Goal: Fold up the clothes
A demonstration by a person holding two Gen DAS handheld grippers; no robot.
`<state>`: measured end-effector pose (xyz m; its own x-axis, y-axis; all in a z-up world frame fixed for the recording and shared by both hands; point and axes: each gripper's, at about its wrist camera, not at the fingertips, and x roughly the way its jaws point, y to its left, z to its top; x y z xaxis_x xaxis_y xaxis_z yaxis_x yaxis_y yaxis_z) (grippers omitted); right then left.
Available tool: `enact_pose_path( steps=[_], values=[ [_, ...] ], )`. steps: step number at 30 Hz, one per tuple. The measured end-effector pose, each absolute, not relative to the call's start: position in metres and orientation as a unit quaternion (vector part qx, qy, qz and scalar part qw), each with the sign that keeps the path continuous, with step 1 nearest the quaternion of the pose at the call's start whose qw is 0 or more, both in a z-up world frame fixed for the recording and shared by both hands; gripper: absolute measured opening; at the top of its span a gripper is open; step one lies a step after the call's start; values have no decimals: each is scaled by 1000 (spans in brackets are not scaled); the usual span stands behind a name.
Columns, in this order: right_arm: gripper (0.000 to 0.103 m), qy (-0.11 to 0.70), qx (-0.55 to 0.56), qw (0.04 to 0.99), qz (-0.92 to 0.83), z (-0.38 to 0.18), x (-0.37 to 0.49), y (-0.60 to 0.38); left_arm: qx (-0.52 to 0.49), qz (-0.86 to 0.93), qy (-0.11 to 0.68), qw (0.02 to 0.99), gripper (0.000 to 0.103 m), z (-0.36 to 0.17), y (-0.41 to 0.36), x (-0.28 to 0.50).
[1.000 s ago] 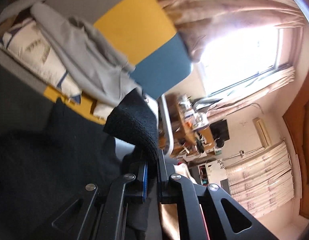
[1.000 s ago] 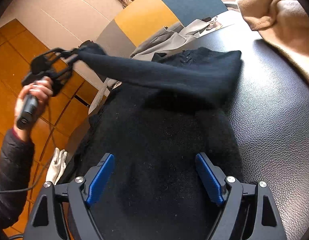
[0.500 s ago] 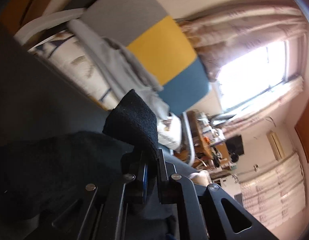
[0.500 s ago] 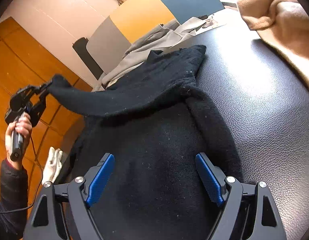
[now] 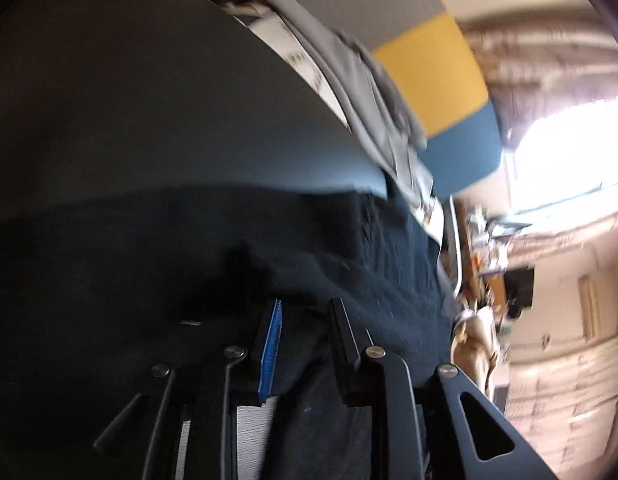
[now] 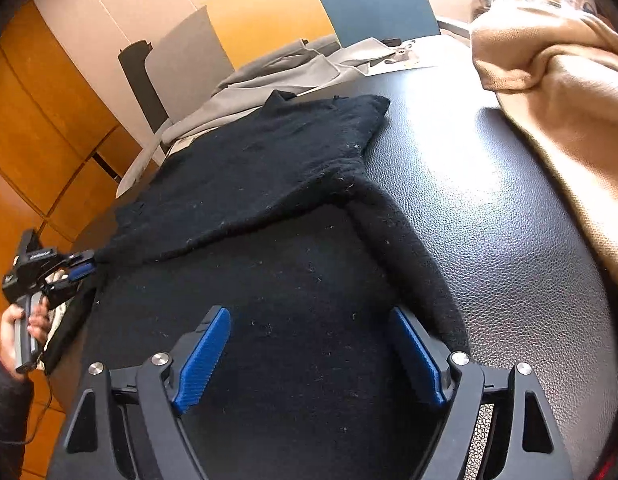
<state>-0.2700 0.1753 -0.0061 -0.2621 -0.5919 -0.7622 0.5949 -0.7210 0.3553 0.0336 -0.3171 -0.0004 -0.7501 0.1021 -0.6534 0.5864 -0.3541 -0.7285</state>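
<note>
Left wrist view: the picture is blurred. The left gripper (image 5: 305, 320) is seen low over the black sweater (image 5: 349, 264), its two fingers set partly apart with a fold of the dark knit lying in the gap between them; whether the cloth is actually pinched cannot be told from this view. The sweater is spread on the dark tabletop (image 5: 129, 100). Beyond the table edge a grey garment (image 5: 361, 80) is draped against a panel (image 5: 429, 60) in grey, yellow and blue bands. A bright window (image 5: 569, 152) with curtains is seen at the right.

Right wrist view: the right gripper (image 6: 309, 344) is held just above the lower body of the sweater (image 6: 269, 280), its blue-padded fingers (image 6: 203, 356) spread wide with nothing between them. The sweater lies flat on the black leather-grain tabletop (image 6: 489, 220). One sleeve (image 6: 249, 176) is folded across the body toward the left edge of the table, where its cuff end meets the tip of the left gripper (image 6: 83, 266). That gripper is held by a hand (image 6: 23, 328) in a dark sleeve at the far left; its jaw state is too small to be judged here. A tan garment (image 6: 557, 92) is heaped on the table at the right, apart from the sweater. The grey garment (image 6: 277, 80) lies just beyond the sweater's far edge, in front of the banded panel (image 6: 277, 12). Wooden cabinets (image 6: 41, 120) are noted at the left.
</note>
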Motion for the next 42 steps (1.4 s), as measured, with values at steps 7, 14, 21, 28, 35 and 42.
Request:
enact_pose_path(
  steps=[7, 14, 21, 28, 35, 42],
  values=[
    [83, 8, 450, 398, -799, 16, -262, 164, 327, -756, 548, 147, 29, -6, -331, 25],
    [84, 66, 433, 476, -763, 42, -261, 103, 350, -744, 556, 124, 33, -19, -336, -14],
    [85, 145, 398, 540, -728, 55, -266, 16, 321, -755, 560, 120, 34, -1, -366, -2],
    [79, 248, 404, 550, -687, 25, -280, -73, 420, -764, 486, 67, 34, -10, -363, -47],
    [52, 297, 439, 532, -660, -13, -297, -91, 470, -773, 426, -15, 32, -11, -340, -74],
    [7, 289, 421, 536, -673, 0, -294, -81, 488, -816, 311, 8, 8, 11, -321, -68]
  ],
)
